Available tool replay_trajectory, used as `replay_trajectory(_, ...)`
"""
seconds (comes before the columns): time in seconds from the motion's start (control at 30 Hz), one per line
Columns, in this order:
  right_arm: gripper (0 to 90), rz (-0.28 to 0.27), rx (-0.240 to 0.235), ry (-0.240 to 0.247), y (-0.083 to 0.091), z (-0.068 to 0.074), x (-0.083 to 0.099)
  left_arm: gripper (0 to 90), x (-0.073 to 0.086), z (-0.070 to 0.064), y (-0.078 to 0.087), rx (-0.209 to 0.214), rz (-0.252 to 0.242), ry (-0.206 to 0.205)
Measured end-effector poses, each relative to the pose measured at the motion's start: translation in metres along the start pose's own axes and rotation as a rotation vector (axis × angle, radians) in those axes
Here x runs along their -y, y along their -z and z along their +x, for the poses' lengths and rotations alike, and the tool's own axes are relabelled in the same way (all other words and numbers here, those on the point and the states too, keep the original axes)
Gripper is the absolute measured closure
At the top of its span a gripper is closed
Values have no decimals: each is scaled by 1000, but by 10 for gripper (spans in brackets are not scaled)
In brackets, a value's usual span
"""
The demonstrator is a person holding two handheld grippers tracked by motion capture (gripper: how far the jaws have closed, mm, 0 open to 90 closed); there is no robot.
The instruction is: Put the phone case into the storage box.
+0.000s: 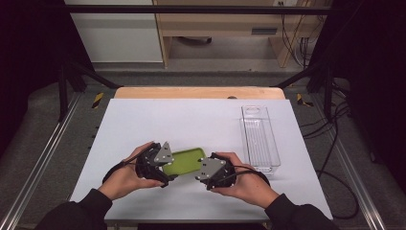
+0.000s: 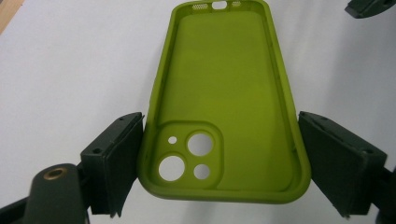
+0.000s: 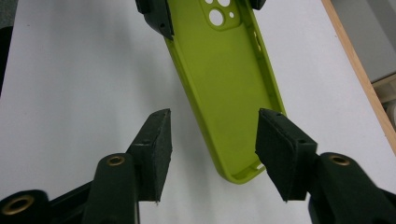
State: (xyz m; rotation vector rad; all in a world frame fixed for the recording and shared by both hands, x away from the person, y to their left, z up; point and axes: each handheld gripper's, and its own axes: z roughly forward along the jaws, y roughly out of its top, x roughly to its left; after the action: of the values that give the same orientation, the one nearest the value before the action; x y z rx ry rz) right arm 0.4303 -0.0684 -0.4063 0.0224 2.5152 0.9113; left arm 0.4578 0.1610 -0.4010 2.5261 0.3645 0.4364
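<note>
A lime-green phone case lies hollow side up between my two grippers, near the table's front. In the left gripper view the case has its camera-cutout end between the jaws. My left gripper is shut on it, each jaw pressed against one long side. In the right gripper view the case's plain end reaches in between the jaws. My right gripper stands open around that end, with a gap at its left jaw. I cannot tell whether the case rests on the table.
A clear, empty plastic bin stands lengthwise at the right of the white table. A wooden edge runs along the table's far side. Metal frame rails flank both sides, with cables on the floor at the right.
</note>
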Motion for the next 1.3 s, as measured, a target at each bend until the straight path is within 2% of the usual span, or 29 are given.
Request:
replay_trajectory(0.47, 571, 9, -33, 59, -12, 7, -9, 164, -4, -5, 0, 14, -7, -19)
replay_trajectory(0.63, 625, 16, -64, 73, -16, 8, -10, 164, -5, -7, 0, 30, -7, -34)
replay_trajectory(0.87, 684, 37, -105, 102, -18, 11, -14, 164, -8, -9, 2, 44, -18, -44)
replay_trajectory(1.3, 761, 53, -140, 147, -20, 14, -18, 164, -11, -12, 4, 65, -31, -61)
